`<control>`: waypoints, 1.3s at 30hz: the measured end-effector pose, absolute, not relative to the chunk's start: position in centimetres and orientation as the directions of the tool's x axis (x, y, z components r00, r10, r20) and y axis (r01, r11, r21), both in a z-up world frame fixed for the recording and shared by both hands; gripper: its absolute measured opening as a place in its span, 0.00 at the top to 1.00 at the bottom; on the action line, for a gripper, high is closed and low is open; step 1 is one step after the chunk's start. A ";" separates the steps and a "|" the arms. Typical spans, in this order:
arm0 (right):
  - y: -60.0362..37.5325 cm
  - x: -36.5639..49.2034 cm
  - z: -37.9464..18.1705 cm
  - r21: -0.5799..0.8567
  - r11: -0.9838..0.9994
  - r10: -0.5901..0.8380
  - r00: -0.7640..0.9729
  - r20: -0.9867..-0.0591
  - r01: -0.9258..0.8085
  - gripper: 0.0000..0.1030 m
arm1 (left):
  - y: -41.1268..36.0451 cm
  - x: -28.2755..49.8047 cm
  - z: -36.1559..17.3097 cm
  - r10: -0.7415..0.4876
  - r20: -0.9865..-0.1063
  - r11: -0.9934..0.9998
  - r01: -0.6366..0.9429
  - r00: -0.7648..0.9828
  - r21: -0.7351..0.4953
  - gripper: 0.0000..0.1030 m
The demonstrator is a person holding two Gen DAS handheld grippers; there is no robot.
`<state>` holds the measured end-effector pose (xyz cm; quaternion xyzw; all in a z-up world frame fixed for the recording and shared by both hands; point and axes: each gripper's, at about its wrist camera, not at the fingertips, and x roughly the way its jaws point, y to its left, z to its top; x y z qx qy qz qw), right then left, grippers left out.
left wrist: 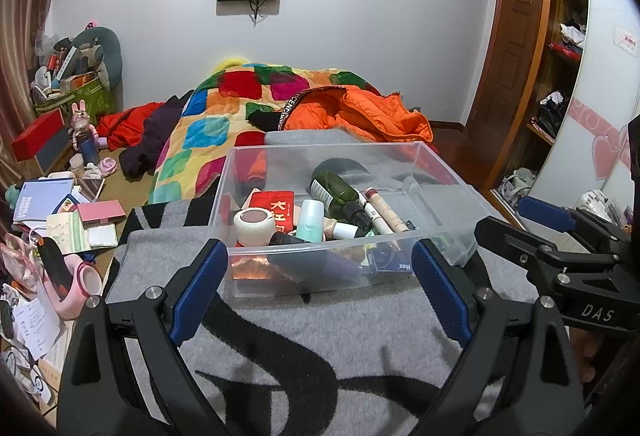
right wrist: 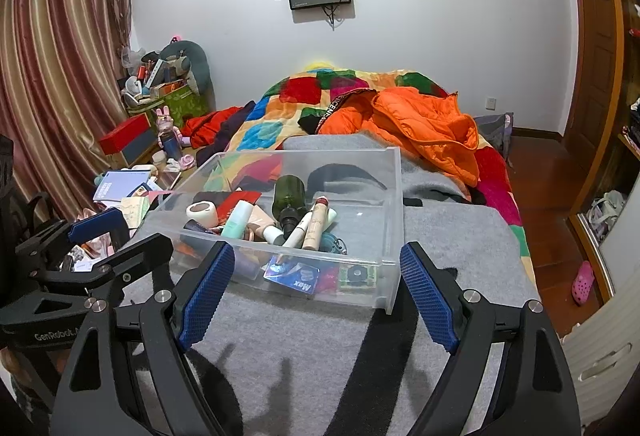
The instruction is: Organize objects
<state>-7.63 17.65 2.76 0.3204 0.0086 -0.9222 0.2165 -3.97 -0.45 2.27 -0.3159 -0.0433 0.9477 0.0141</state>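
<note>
Before both tools (agape), bin rim.

Clear bin: things piled on each other, lower ones mostly hidden. Front wall fogs what lies at bottom. Blue card readable only as "Max", rest blurred. Green bottle: label too small to read. Red packet half covered by white tape roll. Dark purple thing low in bin, maybe tube, cannot tell. Right gripper cut off by picture edge in left view. Left gripper partly cut off in right view. Orange jacket hides quilt beneath.
</note>
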 end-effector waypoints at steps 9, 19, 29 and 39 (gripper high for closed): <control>17.3 -7.5 2.8 0.117 -0.905 -0.394 -0.698 -0.598 0.410 0.20 | -0.3 -3.7 2.6 0.060 -0.595 -0.996 -0.008 -0.802 -0.090 0.09; 17.3 -7.4 2.5 0.124 -0.906 -0.393 -0.695 -0.602 0.405 0.20 | -0.1 -3.5 2.9 0.066 -0.587 -0.996 -0.017 -0.807 -0.090 0.09; 17.5 -7.5 2.3 0.126 -0.912 -0.382 -0.696 -0.608 0.390 0.20 | 0.3 -3.7 2.9 0.078 -0.589 -0.996 -0.038 -0.804 -0.081 0.09; 17.7 -7.7 2.0 0.137 -0.914 -0.380 -0.690 -0.616 0.381 0.20 | 0.4 -3.6 2.7 0.092 -0.601 -0.995 -0.049 -0.794 -0.087 0.09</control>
